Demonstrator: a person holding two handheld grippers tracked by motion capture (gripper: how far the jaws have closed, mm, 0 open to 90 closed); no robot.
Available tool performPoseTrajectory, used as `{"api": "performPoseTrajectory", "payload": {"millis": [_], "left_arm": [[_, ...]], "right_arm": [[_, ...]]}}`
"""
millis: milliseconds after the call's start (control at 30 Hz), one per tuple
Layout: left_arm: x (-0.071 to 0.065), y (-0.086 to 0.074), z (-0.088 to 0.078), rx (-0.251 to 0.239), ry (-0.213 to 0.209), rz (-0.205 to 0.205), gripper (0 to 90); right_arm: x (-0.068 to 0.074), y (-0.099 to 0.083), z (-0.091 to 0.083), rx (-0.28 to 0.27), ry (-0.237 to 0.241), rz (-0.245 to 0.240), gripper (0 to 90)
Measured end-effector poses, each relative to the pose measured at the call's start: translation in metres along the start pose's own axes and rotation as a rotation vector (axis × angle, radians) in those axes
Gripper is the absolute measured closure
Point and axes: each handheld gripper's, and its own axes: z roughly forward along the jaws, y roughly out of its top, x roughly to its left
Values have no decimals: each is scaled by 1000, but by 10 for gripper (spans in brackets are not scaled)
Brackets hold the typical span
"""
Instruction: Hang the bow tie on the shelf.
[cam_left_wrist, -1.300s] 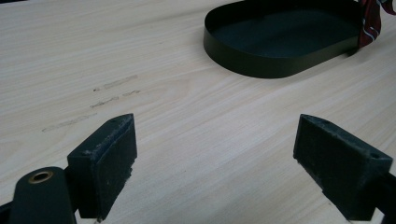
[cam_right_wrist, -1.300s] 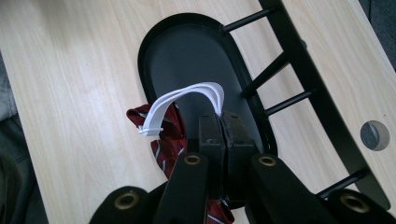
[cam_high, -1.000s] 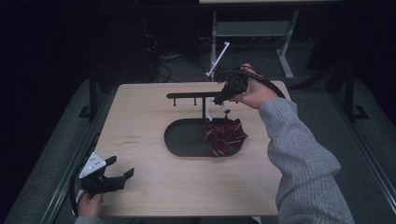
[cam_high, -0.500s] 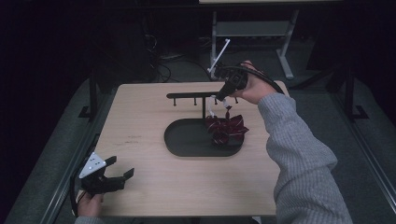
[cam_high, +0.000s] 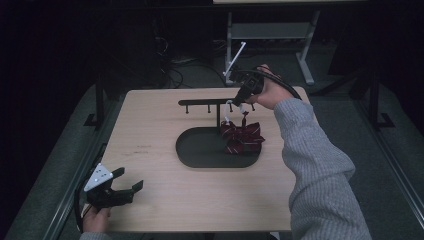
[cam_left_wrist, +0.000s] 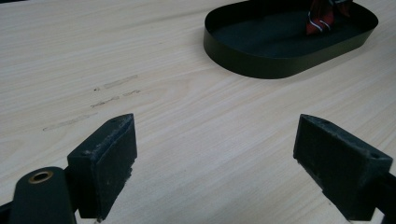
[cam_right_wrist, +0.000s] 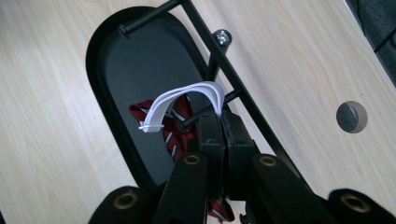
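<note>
Pinched shut on the white band (cam_right_wrist: 187, 95) with the right claw (cam_right_wrist: 219, 122), up by the black rack (cam_high: 205, 103) at the far side of the desk (cam_high: 150, 125). Dangling under that band: the red stripy bow (cam_high: 242, 137), hanging over the right end of the black tray (cam_high: 200, 150), beside the rack's post. Hard to tell if the bottom of the bow touches the tray floor or not. Looks very light and soft, made of cloth, floppy, likely to swing and twist with any quick move. Not likely to break, but easy to crush or crease if squeezed on the cloth. Best to grab by the band, as now, not by the bow. Seems thin and stretchy, that band, so likely to slip out of a weak pinch or snag on one of the rack's little pegs, which sit very near the loop. Good to go slow and keep the loop held open. Down at the near left corner of the desk, well away from the tray, the left claw (cam_high: 129, 179) spread wide and holding nothing, with only bare wood between its two black pads.
</note>
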Motion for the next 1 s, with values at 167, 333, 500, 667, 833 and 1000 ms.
{"api": "performPoseTrajectory", "payload": {"millis": [167, 333, 500, 667, 833, 1000], "left_arm": [[0, 0, 0, 5, -1, 4, 130], [0, 0, 0, -3, 0, -5, 130], [-1, 0, 0, -2, -1, 0, 130], [0, 0, 0, 0, 0, 1, 130], [0, 0, 0, -1, -2, 1, 130], [0, 0, 0, -1, -1, 2, 130]], "right_arm": [[-2, -1, 3, 8, -1, 12, 876], [-5, -3, 6, 10, -3, 24, 874], [-6, -5, 7, 7, 2, 29, 872], [-6, -6, 8, 6, 7, 32, 865], [-6, -6, 9, 16, 5, 34, 854], [-5, -6, 11, 19, 3, 26, 835]]}}
